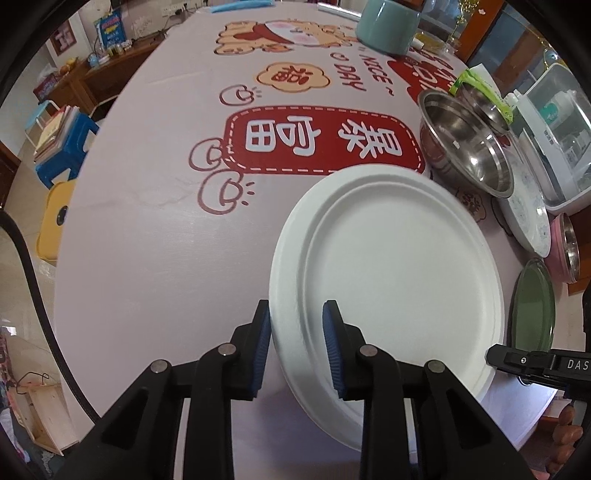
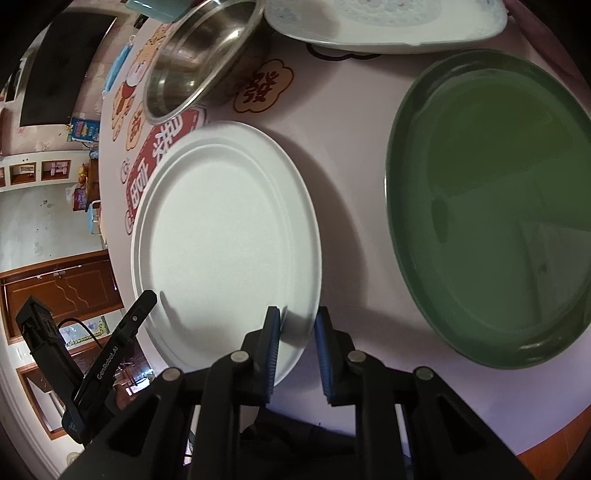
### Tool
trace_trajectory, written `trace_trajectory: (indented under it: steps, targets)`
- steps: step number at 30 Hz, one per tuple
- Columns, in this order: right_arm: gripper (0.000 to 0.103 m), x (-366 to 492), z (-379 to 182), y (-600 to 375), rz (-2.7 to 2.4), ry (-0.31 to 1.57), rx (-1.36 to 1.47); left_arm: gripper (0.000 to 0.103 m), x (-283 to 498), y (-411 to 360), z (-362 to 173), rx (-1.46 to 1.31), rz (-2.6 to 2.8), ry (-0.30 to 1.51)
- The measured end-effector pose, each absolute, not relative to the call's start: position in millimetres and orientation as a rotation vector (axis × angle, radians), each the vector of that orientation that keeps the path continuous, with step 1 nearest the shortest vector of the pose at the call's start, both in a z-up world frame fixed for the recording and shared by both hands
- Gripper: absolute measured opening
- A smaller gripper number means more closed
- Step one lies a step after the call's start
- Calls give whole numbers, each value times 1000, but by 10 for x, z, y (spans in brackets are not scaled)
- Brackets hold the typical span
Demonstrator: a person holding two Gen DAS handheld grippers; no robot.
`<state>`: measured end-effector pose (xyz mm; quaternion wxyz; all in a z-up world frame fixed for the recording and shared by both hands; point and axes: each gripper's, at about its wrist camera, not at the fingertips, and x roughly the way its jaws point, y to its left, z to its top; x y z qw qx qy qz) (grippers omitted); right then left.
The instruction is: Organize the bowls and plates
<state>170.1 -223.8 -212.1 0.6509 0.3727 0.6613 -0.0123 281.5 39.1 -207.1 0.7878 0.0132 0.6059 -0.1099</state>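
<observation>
White paper plate (image 1: 388, 273), matte moulded pulp with ribbed rim, flat on tabletop (image 1: 155, 229) at near edge, just left of glossy green plate (image 2: 491, 206); step in hand looks like picking it up for stacking. Left gripper (image 1: 297, 347) and right gripper (image 2: 297, 350) both spread, jaws straddling opposite sides of the rim, not yet pinching. Next move likely calls for closing on the thin flexible rim, lifting level, and stacking it with the plates near steel bowl (image 1: 469, 147) and patterned ceramic plate (image 2: 384, 22).
</observation>
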Motion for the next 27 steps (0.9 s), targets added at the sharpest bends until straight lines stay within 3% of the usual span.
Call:
trace_trajectory:
  steps: [27]
  targets:
    - [19, 983, -1419, -2346, 27, 1262, 824, 26, 1666, 357, -1260, 40, -252, 1128]
